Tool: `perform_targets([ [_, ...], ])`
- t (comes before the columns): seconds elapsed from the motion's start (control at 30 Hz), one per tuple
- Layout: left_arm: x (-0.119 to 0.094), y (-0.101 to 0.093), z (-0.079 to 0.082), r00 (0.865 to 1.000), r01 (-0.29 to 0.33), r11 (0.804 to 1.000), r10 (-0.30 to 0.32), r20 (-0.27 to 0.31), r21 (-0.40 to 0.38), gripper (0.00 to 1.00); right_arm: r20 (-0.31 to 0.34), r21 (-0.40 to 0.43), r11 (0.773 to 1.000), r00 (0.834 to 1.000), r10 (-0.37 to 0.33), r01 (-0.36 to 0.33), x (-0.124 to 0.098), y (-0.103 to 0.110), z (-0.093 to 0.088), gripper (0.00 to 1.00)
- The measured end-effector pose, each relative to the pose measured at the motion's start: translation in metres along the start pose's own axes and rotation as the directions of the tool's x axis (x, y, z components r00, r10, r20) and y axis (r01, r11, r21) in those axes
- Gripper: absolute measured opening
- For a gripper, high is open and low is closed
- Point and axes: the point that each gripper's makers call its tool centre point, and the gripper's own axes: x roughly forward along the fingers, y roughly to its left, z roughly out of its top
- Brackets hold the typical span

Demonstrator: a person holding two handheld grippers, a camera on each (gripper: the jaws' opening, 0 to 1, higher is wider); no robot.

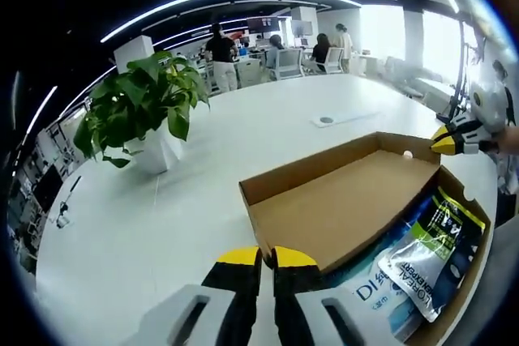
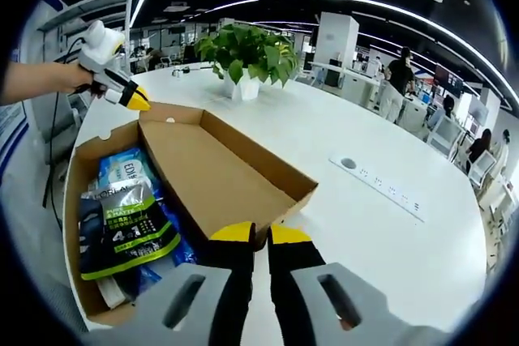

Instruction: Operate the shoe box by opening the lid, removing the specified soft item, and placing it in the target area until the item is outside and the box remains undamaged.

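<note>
The brown cardboard shoe box lies on a white table with its lid swung up. My left gripper is shut on one end of the lid's free edge. At the opposite corner my right gripper is shut on that same edge. Inside the box lie soft packets: a black-and-green pouch on top of a blue-and-white pouch. The lid hides part of the box's inside.
A potted plant in a white pot stands on the table beyond the box. A round cable port sits in the tabletop. People and chairs are far behind.
</note>
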Motion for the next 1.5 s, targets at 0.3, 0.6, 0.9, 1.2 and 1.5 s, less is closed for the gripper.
perform_targets([
  [0.3,0.004,0.001,-0.002,1.000,0.005,1.000,-0.005,-0.010,-0.009,0.04,-0.012,0.014,1.000,1.000,0.003,-0.003,0.002,-0.001,-0.002,0.04],
  [0.6,0.006,0.000,-0.002,1.000,0.006,1.000,-0.006,-0.021,-0.009,0.04,-0.015,0.021,1.000,1.000,0.007,-0.007,0.004,-0.002,-0.002,0.04],
  [0.9,0.002,-0.003,-0.002,0.999,0.005,1.000,-0.006,-0.035,-0.006,0.05,-0.028,0.006,1.000,0.999,0.018,-0.018,0.002,-0.001,-0.001,0.05],
  [1.2,-0.006,-0.006,0.001,0.999,0.000,1.000,0.000,-0.041,0.012,0.10,-0.033,0.056,0.998,0.999,0.040,-0.038,-0.007,0.003,-0.001,0.11],
  [1.5,-0.024,-0.012,0.009,1.000,0.008,1.000,-0.008,-0.022,0.005,0.18,-0.024,0.073,0.996,0.998,0.059,-0.057,-0.016,0.013,0.003,0.23],
])
